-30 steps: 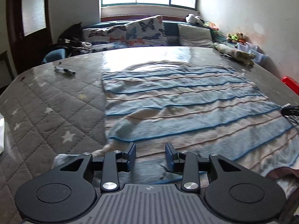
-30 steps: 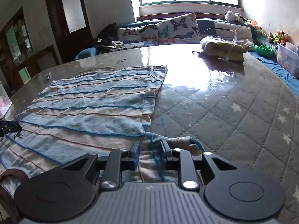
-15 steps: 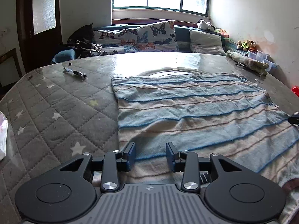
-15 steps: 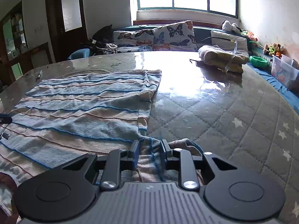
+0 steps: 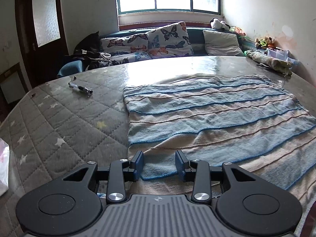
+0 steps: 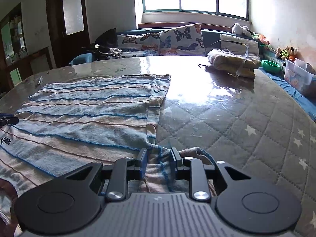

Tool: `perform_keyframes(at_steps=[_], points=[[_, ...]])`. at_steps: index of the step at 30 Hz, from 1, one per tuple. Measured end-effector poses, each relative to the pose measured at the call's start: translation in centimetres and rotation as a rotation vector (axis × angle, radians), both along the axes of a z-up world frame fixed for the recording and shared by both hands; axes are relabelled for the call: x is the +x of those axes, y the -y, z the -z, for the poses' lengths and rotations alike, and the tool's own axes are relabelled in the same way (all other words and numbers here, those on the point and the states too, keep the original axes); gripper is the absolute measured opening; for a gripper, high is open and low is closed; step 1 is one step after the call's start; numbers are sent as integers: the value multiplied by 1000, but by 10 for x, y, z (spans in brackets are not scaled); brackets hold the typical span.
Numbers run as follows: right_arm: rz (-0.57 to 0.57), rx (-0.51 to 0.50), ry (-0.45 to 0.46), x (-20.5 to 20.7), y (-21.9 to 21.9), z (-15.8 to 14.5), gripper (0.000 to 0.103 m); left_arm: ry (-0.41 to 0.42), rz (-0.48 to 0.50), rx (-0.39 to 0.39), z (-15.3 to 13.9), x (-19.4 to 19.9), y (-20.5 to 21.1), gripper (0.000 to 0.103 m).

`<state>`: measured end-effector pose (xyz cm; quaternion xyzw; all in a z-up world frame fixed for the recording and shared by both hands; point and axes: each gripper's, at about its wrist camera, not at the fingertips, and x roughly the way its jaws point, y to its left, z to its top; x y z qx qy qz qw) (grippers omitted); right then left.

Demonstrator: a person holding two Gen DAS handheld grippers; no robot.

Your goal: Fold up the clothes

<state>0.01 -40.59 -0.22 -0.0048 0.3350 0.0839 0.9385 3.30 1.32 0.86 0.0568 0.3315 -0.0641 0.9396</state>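
Observation:
A blue and beige striped garment [image 5: 217, 114] lies spread flat on the quilted, star-printed table cover [image 5: 59, 130]. My left gripper [image 5: 159, 165] hovers low at the garment's near left corner. Its jaws stand apart, with a flat blue-hemmed edge lying between them and not pinched. In the right wrist view the garment [image 6: 88, 110] fills the left half. My right gripper [image 6: 158, 161] sits at the near right corner, shut on a bunched fold of fabric with a blue seam. The left gripper's tip [image 6: 7, 120] shows at that view's left edge.
A pen-like object [image 5: 80, 87] lies at the far left of the table. A folded beige cloth pile [image 6: 231, 63] rests at the far right, near a green bowl [image 6: 270, 66] and a plastic box [image 6: 298, 77]. Butterfly cushions [image 5: 167, 37] line the sofa behind.
The left gripper has shifted a little along the near edge and its view has tilted up. The loose corner beside it now lies straight. The right gripper has stayed put.

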Motion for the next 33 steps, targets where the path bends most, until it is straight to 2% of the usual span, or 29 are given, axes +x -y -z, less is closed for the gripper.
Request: perform_keyframes(at_steps=[15, 22, 27, 33], points=[[18, -30, 0, 8, -7, 0, 25, 6, -5, 34, 0, 0, 4, 39], [10, -46, -4, -9, -2, -3, 27, 9, 41, 29, -5, -24, -2, 45], [15, -10, -24, -8, 3, -11, 29, 27, 25, 27, -13, -31, -4, 46], [-39, -47, -28, -39, 2, -16, 29, 51, 85, -1, -28, -60, 15, 47]])
